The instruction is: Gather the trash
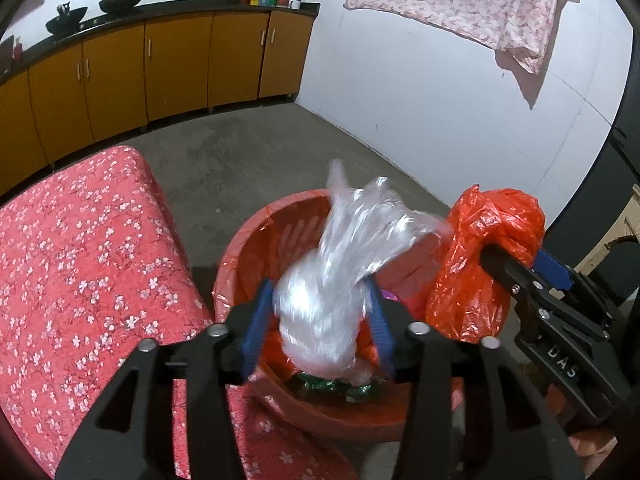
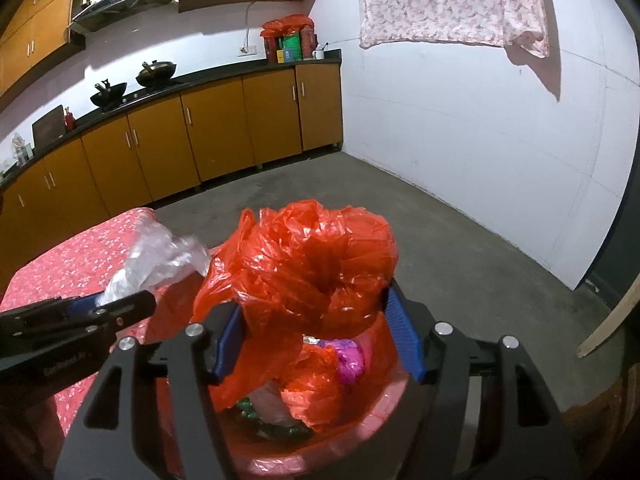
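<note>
A red bin (image 1: 256,236) lined with a red bag stands on the floor beside the table; it also shows in the right wrist view (image 2: 360,432). My left gripper (image 1: 320,320) is shut on a crumpled clear plastic bag (image 1: 344,264) and holds it over the bin's opening. My right gripper (image 2: 316,340) is shut on a bunched red plastic bag (image 2: 312,264) over the bin's right side; this bag also shows in the left wrist view (image 1: 480,264). Green and purple wrappers (image 2: 348,360) lie inside the bin. The clear bag also shows in the right wrist view (image 2: 160,256).
A table with a red flowered cloth (image 1: 80,264) stands left of the bin. Orange kitchen cabinets (image 2: 200,140) run along the back wall with woks on the counter. Grey concrete floor (image 2: 460,240) lies beyond. A flowered cloth (image 2: 452,0) hangs on the white wall.
</note>
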Demonstrator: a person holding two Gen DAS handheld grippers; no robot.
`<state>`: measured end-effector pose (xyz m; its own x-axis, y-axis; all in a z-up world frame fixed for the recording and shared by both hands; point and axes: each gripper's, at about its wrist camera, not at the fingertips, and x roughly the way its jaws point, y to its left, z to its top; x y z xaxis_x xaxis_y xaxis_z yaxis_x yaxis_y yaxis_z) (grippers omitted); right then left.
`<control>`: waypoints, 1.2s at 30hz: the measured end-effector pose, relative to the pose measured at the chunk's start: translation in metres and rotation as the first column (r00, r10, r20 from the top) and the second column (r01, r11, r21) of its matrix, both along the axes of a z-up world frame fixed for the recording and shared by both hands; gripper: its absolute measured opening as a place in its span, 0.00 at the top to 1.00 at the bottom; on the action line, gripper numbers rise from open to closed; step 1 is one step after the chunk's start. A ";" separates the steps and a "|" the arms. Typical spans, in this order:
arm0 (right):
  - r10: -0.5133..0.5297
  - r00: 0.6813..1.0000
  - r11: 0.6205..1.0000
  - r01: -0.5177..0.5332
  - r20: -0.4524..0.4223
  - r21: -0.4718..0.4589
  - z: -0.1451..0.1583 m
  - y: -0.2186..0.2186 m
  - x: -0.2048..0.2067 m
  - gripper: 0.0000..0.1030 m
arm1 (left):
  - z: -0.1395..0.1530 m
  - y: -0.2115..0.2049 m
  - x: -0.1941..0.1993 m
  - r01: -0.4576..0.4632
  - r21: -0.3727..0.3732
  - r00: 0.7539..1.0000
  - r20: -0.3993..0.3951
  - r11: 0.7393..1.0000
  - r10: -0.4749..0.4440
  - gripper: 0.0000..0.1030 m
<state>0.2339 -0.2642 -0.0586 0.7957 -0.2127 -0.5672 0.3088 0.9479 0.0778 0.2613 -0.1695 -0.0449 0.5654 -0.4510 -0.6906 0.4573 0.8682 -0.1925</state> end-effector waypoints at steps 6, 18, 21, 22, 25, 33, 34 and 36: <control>0.003 1.000 1.000 -0.003 -0.002 0.012 -0.001 -0.005 -0.002 0.31 | 0.000 0.007 0.000 -0.017 -0.006 1.000 -0.010 1.000 0.017 0.40; -0.005 0.999 1.000 0.006 0.053 -0.009 0.016 0.002 -0.015 0.15 | 0.020 0.056 -0.022 -0.141 -0.023 0.988 0.066 0.990 0.142 0.08; -0.028 0.994 0.999 0.030 0.108 -0.016 0.028 0.003 -0.030 0.06 | 0.027 0.072 -0.034 -0.168 -0.014 0.980 0.108 0.986 0.168 0.03; -0.036 0.992 0.999 0.039 0.121 -0.023 0.031 0.004 -0.036 0.05 | 0.031 0.079 -0.042 -0.181 -0.011 0.975 0.129 0.983 0.181 0.02; -0.050 0.989 0.998 0.054 0.138 -0.024 0.038 0.006 -0.052 0.05 | 0.039 0.096 -0.061 -0.219 0.000 0.961 0.173 0.976 0.215 0.02; -0.052 0.982 0.996 0.065 0.179 -0.063 0.053 0.026 -0.105 0.04 | 0.052 0.135 -0.115 -0.321 0.029 0.907 0.297 0.947 0.298 0.02; -0.043 0.983 0.996 0.057 0.178 -0.075 0.054 0.032 -0.112 0.04 | 0.053 0.138 -0.121 -0.330 0.034 0.901 0.309 0.943 0.304 0.02; -0.023 0.984 0.995 0.040 0.175 -0.093 0.057 0.044 -0.123 0.04 | 0.055 0.144 -0.136 -0.351 0.050 0.885 0.344 0.935 0.314 0.02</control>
